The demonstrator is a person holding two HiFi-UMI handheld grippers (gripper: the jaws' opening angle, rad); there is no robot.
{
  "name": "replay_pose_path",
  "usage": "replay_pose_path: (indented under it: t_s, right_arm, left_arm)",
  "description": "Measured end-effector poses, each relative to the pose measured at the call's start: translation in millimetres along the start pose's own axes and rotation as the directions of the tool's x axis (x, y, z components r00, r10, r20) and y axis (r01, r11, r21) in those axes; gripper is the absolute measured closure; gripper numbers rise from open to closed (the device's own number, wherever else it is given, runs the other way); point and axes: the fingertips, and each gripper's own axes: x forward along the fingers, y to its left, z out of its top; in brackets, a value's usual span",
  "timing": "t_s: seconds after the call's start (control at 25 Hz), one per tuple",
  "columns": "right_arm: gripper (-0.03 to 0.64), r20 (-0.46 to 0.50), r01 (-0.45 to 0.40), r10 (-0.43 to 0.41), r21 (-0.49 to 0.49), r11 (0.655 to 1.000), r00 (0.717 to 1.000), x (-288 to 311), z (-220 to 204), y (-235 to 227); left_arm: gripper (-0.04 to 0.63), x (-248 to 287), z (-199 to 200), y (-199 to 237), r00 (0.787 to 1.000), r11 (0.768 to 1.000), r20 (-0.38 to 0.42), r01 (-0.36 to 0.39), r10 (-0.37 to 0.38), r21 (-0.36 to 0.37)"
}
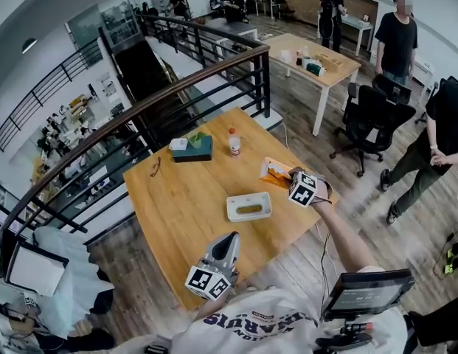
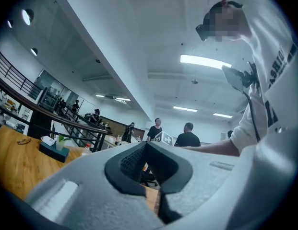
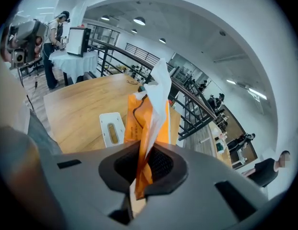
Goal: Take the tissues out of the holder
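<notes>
Observed right hand-held gripper (image 1: 286,177) clenched on orange tissue pack (image 1: 271,171), white tissue (image 3: 160,85) poking from its top. Placed pack at right edge of tabletop (image 1: 177,198), just right of white holder (image 1: 248,206). Noted left hand-held gripper (image 1: 229,237) clenched on nothing, at near edge. Logged dark box (image 1: 193,149) and bottle (image 1: 234,143) at far side.

bottle (image 1: 234,143): upright, one o'clock on the table (image 1: 177,205)
dark box (image 1: 192,149): eleven o'clock, near bottle
glasses (image 1: 155,167): ten o'clock, near table edge
office chair (image 1: 369,116): off table, two o'clock
</notes>
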Motion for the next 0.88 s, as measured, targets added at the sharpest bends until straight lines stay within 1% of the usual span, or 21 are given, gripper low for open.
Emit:
replay_pose_path:
  t_s: [0.12,0.24,0.4,0.52,0.68,0.88]
  right_arm:
    - [0.599,-0.037,0.037,-0.036,0.025,0.999,0.999,-9.5,-27.3,-11.8]
    - [0.6,-0.06,0.04,-0.037,0.048,0.998,0.997,-11.5,-47.0,-14.4]
    - [0.6,-0.073,0.041,-0.036,0.066,0.997,0.997,-10.1,-56.3,-14.4]
    - [0.599,-0.075,0.034,-0.029,0.061,0.998,0.997,-11.0,-56.2,-12.7]
    - [0.599,-0.085,0.024,-0.018,0.072,0.997,0.996,-0.7,-66.0,-11.5]
    - [0.6,-0.131,0.011,0.0,0.078,0.997,0.991,19.3,-88.4,-8.6]
  left_arm:
    - [0.595,9.1,-3.6,-11.2,0.999,0.999,-0.009,0.04,-0.04,-0.009]
    - [0.595,13.0,-5.5,-15.1,0.998,0.998,-0.019,0.056,-0.056,-0.014]
    - [0.595,15.0,-7.4,-11.7,0.998,0.999,-0.025,0.053,-0.053,-0.011]
    - [0.595,15.2,-8.3,-9.6,0.999,0.999,-0.024,0.047,-0.047,-0.004]
    - [0.595,14.3,-6.2,-8.7,0.999,0.999,-0.027,0.033,-0.033,-0.003]
    - [0.595,11.0,-9.4,-4.7,0.999,1.0,-0.035,0.018,-0.018,-0.003]
